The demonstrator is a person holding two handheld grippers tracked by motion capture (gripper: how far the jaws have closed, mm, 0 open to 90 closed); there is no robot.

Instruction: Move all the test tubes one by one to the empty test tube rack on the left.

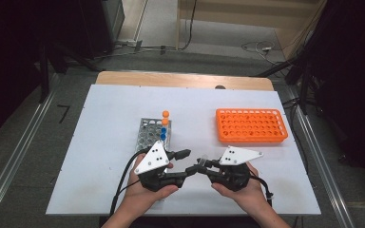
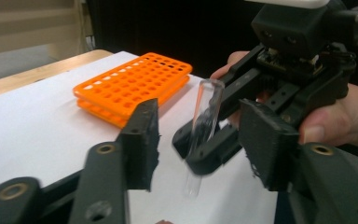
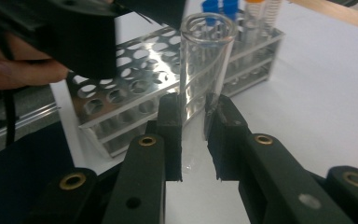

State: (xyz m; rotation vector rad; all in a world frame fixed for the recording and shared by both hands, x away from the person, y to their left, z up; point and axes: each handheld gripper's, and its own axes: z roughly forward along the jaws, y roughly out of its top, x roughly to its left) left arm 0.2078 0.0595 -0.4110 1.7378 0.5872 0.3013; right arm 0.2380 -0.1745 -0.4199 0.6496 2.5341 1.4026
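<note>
Test tube (image 2: pixel 204 125), clear and uncapped, stands near upright above the bench (image 1: pixel 109 142), clamped low on its body by the right gripper (image 3: pixel 195 116). It sits right between the left gripper's (image 2: pixel 200 140) jaws, which stand apart on either side, pads not yet touching glass. Left gripper points across at the right, hands close together near the bench's front edge. Looks like a handover: left jaws need to close square on the tube's long axis.

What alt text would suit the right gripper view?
The right gripper pinches a clear, uncapped test tube upright between its black jaws. Behind stands a metal rack holding blue- and orange-capped tubes, on a white table.
</note>
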